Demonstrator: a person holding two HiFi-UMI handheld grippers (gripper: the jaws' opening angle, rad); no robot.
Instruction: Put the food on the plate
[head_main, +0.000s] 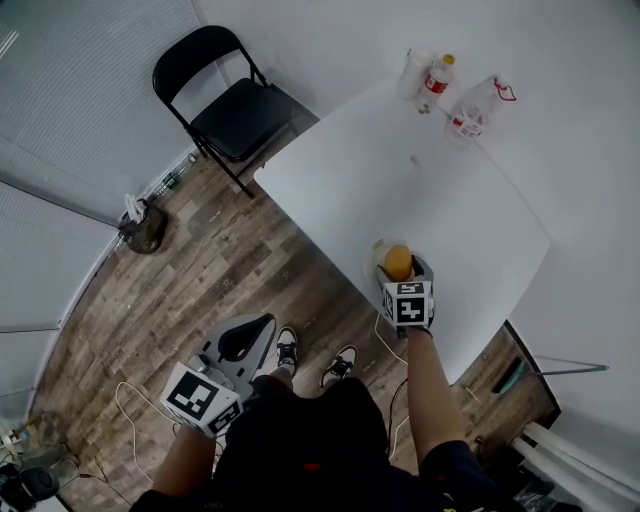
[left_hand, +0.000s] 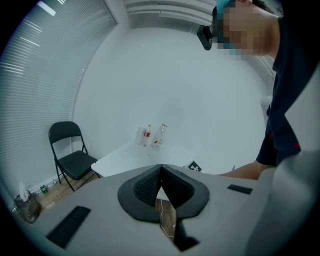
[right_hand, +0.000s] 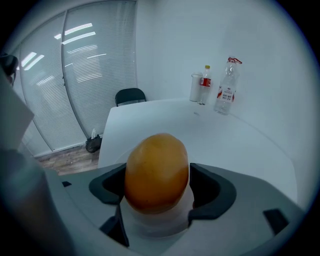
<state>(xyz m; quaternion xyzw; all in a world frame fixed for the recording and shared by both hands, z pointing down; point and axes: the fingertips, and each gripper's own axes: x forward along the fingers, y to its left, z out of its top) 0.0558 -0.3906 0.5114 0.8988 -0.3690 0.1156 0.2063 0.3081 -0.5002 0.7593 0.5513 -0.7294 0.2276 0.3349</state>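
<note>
An orange-yellow, egg-shaped fruit (head_main: 398, 262) (right_hand: 156, 170) sits between the jaws of my right gripper (head_main: 400, 270) (right_hand: 157, 187), which is shut on it. It is held just over a white plate (head_main: 371, 262) (right_hand: 150, 223) near the front edge of the white table (head_main: 400, 170). Whether the fruit touches the plate I cannot tell. My left gripper (head_main: 244, 338) (left_hand: 160, 174) hangs off the table, low over the wooden floor by the person's feet. Its black pads are pressed together with nothing between them.
At the table's far corner stand a white cup (head_main: 414, 72), a red-labelled bottle (head_main: 437, 78) and a clear bottle (head_main: 470, 108). A black folding chair (head_main: 235, 110) stands left of the table. A dark bag (head_main: 145, 226) and cables lie on the floor.
</note>
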